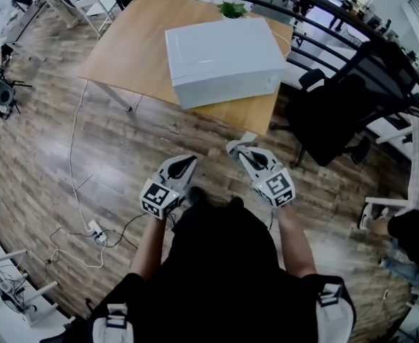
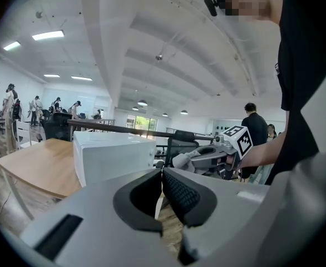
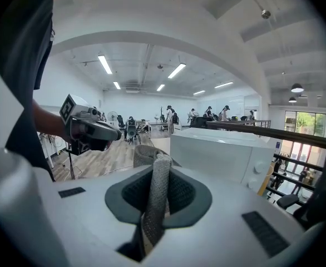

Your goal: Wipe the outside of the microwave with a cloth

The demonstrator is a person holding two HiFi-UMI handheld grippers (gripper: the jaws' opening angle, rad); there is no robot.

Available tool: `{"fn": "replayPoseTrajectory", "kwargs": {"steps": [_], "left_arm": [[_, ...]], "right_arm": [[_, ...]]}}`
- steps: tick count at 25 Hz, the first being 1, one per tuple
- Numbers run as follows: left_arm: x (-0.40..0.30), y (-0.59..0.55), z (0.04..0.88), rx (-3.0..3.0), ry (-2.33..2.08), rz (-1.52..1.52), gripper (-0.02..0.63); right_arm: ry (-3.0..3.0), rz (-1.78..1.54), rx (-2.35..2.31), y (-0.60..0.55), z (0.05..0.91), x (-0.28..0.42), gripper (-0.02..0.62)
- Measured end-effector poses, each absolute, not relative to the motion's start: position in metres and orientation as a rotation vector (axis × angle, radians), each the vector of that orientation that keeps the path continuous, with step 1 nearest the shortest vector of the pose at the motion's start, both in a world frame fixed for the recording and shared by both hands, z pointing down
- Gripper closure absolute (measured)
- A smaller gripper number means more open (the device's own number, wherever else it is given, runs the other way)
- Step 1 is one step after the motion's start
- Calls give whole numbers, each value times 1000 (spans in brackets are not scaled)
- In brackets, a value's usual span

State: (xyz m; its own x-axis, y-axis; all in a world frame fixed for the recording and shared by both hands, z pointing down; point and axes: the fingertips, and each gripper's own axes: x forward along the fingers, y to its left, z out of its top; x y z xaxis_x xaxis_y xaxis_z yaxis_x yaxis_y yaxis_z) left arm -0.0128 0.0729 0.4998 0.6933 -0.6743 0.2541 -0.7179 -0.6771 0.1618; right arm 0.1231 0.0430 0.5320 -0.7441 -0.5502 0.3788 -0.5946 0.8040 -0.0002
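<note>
A white microwave (image 1: 224, 59) stands on a wooden table (image 1: 124, 56) ahead of me; it also shows in the left gripper view (image 2: 113, 154) and the right gripper view (image 3: 218, 154). My right gripper (image 1: 235, 148) is shut on a grey knitted cloth (image 3: 154, 196), which is pinched between the jaws and sticks out past their tips (image 1: 244, 138). My left gripper (image 1: 189, 161) is shut with nothing in it, its pads (image 2: 179, 193) meeting. Both grippers hover above the floor, short of the table's near edge.
A black office chair (image 1: 331, 120) stands right of the table. A cable and power strip (image 1: 95, 231) lie on the wood floor at the left. A small potted plant (image 1: 232, 8) sits at the table's far edge, before a dark railing (image 1: 352, 27). A seated person (image 1: 410, 234) is at far right.
</note>
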Motion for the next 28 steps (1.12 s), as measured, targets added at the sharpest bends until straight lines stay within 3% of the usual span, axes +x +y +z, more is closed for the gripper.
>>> {"fn": "replayPoseTrajectory", "kwargs": {"steps": [16,28], "left_arm": [[-119,47,506,2643,-1120,218,600],[-159,62,519,2611,-1130,235,600]], "right_arm": [[-2627,174,883,14,542,19,565],[-2623,101,944,2,543,-19,563]]}}
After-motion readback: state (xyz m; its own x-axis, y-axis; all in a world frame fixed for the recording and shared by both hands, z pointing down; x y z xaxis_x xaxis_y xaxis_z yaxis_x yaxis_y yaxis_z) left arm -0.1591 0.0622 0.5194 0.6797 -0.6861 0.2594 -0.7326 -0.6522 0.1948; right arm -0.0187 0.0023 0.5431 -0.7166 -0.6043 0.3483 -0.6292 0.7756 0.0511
